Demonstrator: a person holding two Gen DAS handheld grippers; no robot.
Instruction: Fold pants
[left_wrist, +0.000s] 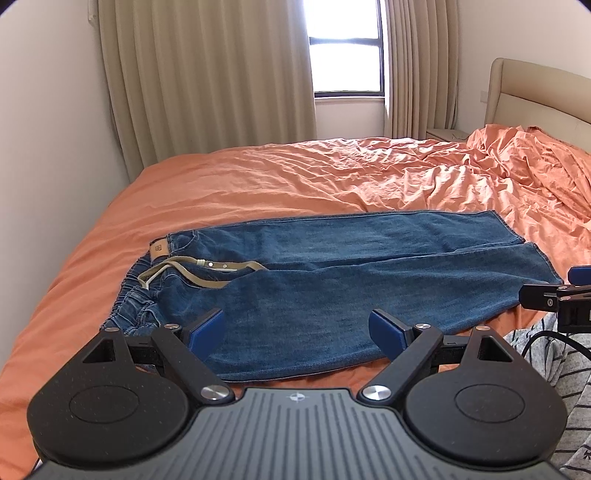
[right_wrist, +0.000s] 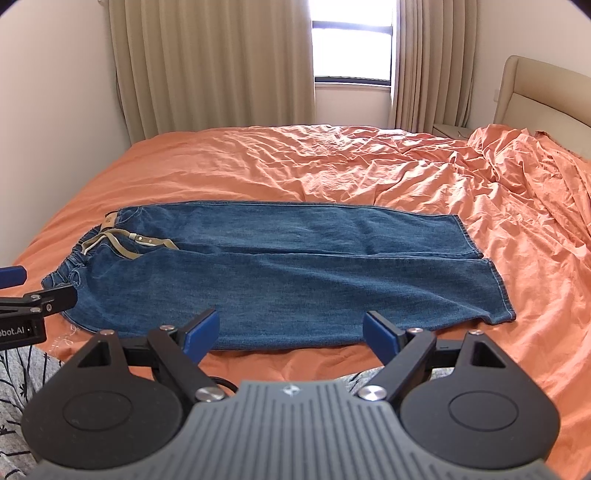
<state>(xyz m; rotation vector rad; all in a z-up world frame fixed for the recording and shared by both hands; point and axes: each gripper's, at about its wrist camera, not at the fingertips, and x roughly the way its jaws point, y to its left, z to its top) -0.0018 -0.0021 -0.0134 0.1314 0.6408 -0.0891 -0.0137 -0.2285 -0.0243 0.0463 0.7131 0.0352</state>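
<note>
One pair of blue denim pants, spread flat across wrinkled orange bedsheet, beige-belted waistband left, hems right. Left gripper near waist end, blue-padded fingers wide apart, holding nothing. Right gripper toward hems, likewise spread, empty.

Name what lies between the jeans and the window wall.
Only bare, wrinkled orange sheet separates the jeans from the curtains; both wrist views show it.

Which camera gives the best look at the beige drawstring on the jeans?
The left wrist view: the drawstring lies nearer and larger there, its loops and metal eyelets clear. The right wrist view shows it smaller, off to the left on the jeans.
</note>
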